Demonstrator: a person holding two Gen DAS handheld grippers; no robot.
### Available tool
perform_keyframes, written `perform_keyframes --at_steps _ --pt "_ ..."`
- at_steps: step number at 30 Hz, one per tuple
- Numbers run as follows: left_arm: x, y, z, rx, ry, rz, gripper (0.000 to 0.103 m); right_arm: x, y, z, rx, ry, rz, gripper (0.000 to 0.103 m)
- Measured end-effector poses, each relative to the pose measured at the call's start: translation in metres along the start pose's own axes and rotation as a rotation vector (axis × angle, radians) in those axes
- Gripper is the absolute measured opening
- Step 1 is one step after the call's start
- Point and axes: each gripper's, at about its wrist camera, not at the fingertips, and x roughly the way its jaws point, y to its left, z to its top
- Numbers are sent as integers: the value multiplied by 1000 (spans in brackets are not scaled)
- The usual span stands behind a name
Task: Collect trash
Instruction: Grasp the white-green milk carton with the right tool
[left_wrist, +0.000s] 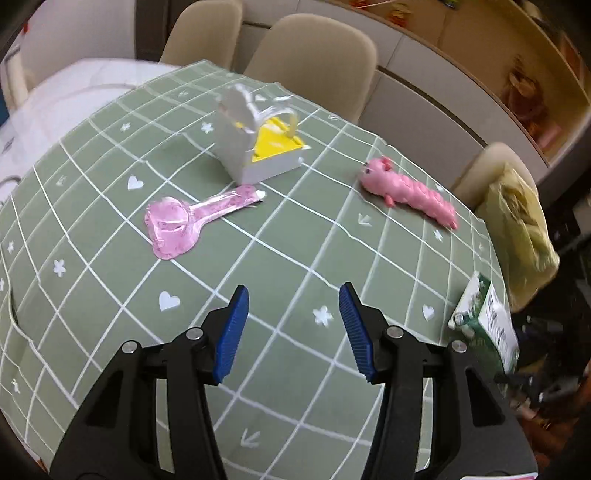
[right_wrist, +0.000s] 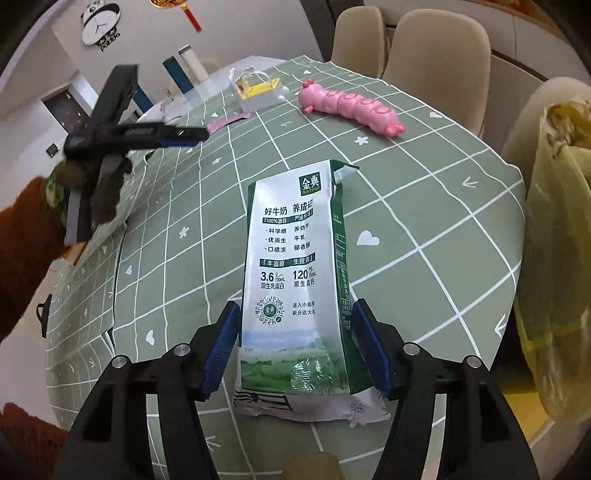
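A green and white milk carton (right_wrist: 295, 258) sits near the table's edge, crumpled bottom nearest me and torn top pointing away. My right gripper (right_wrist: 295, 302) straddles its lower part, open, with a blue pad close to each side. The carton (left_wrist: 487, 325) also shows at the right rim of the left wrist view. My left gripper (left_wrist: 293, 286) hovers open over bare green cloth with nothing between its fingers. It also appears in the right wrist view, the left gripper (right_wrist: 184, 134) seen from the side. A pink plastic wrapper (left_wrist: 173, 225) lies flat ahead of it to the left.
A white and yellow paper box (left_wrist: 258, 144) with handles and a pink caterpillar toy (left_wrist: 410, 192) stand further back on the checked tablecloth (left_wrist: 110, 295). A yellow plastic bag (right_wrist: 554, 221) hangs by the chair at the right. Beige chairs (left_wrist: 314, 48) line the far side.
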Motion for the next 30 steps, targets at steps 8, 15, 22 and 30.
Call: perform_keyframes --at_steps 8,15,22,30 --pt "9 57 43 -155 -137 281 49 1 8 -3 -13 -9 -50 60" --pt "45 75 56 -177 -86 324 50 8 27 -5 -83 19 -168 61" --pt "40 46 41 -139 -50 229 50 11 39 -7 -168 50 -217 63" --pt "25 -10 -5 -89 -23 60 51 6 29 20 -136 -14 -169 63"
